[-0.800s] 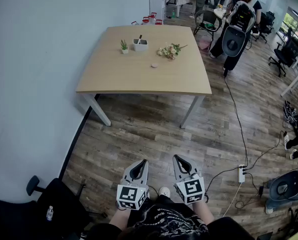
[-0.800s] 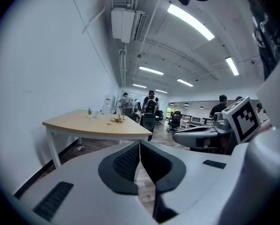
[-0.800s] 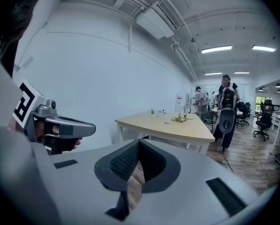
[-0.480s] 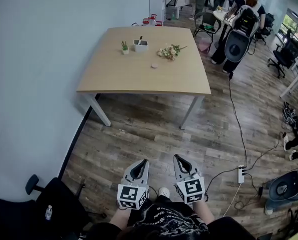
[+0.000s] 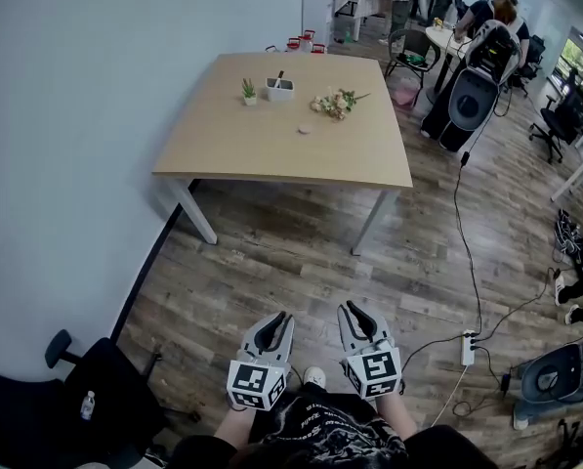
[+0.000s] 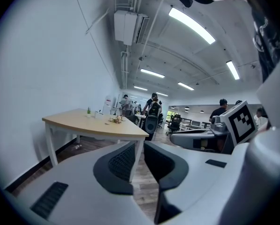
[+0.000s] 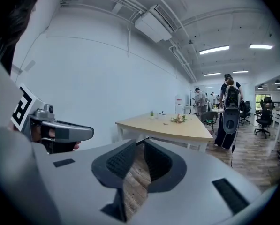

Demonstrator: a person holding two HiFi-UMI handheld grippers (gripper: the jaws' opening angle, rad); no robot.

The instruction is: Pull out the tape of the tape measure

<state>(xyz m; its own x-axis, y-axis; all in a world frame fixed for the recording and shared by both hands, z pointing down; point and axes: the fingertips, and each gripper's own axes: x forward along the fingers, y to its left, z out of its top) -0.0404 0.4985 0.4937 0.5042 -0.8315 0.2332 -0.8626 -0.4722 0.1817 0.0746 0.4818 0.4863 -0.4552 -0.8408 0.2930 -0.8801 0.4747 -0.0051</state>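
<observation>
**Head view.** You stand on the wood floor (image 5: 301,252), well short of the tabletop (image 5: 223,149), which lies toward 12 o'clock from you. The left tongs (image 5: 276,322) and right tongs (image 5: 353,314) are held side by side just in front of your body. Both point toward the tabletop and carry nothing.

On the tabletop, a small pale round object (image 5: 303,129) lies alone near the middle. I judge it to be the tape measure, though it is too small to be sure. At 10 o'clock from it stand a little plant (image 5: 249,90) and a white holder (image 5: 279,89). A bunch of flowers (image 5: 335,102) lies at 1 o'clock from it.

**Left gripper view.** The left tongs (image 6: 139,146) are pressed almost together, with only a thin slit between the pads. Through that slit you see just floor and a table leg. The tabletop (image 6: 83,123) sits far off at 11 o'clock.

**Right gripper view.** The right tongs (image 7: 140,146) are likewise pressed nearly together and pinch nothing. The tabletop (image 7: 177,128) lies ahead at 1 o'clock, well apart from the tips.

**Progress.** As I read it, none of the task is done. You have not reached the tabletop, the tape measure is untouched, and no tape shows drawn out. Everything is left to do: walk up, spread the tongs, hold the case with one pair, catch the tape's end with the other, and pull.
</observation>
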